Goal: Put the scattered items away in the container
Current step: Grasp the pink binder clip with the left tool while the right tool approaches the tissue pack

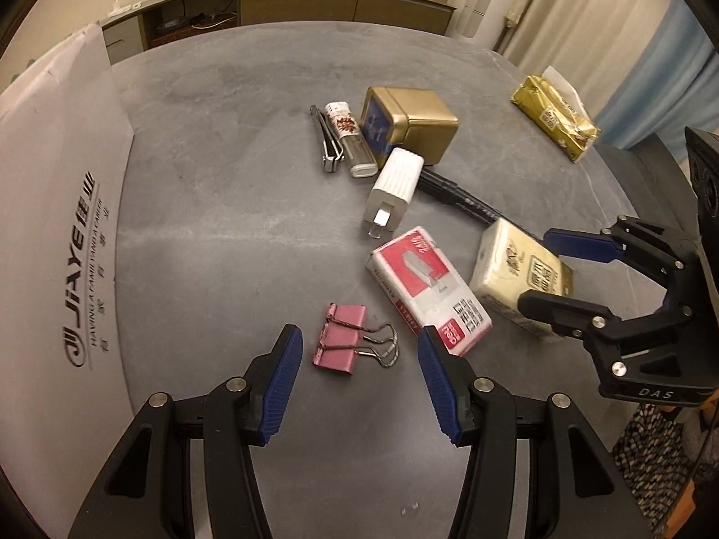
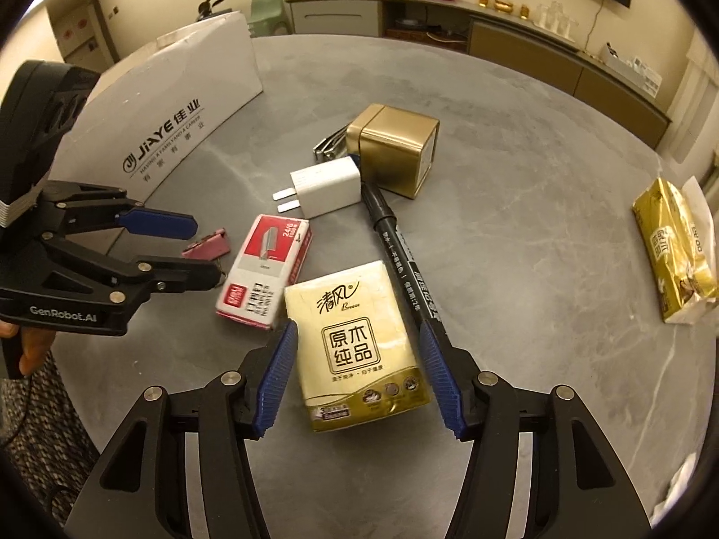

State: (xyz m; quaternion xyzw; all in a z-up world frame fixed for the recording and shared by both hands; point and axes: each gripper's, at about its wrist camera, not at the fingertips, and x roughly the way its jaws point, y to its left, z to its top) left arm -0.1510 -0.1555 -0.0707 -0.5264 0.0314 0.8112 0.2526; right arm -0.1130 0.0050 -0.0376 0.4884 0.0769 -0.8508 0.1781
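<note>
Grey table (image 1: 224, 179), white cardboard box (image 1: 58, 206) at its left edge, printed "JiAYE" with Chinese characters. Scattered mid-table: gold tin (image 2: 395, 152), gold tissue pack (image 2: 674, 247) well apart on the right, cream tissue pack (image 2: 359, 341) labelled "Breeze" with large Chinese characters, red-white staple box (image 2: 265, 269) marked "24/6", black marker (image 2: 400, 256), white charger plug (image 2: 323, 188), lighter (image 1: 350, 139), nail clipper (image 1: 326, 143), pink binder clip (image 1: 341, 337). Left gripper (image 1: 357, 359) marked "GenRobot.AI", angled low, jaws wide apart around the binder clip, not touching. Right gripper (image 2: 357, 359) marked "DAS", jaws spread, straddling the cream tissue pack, no contact visible.
</note>
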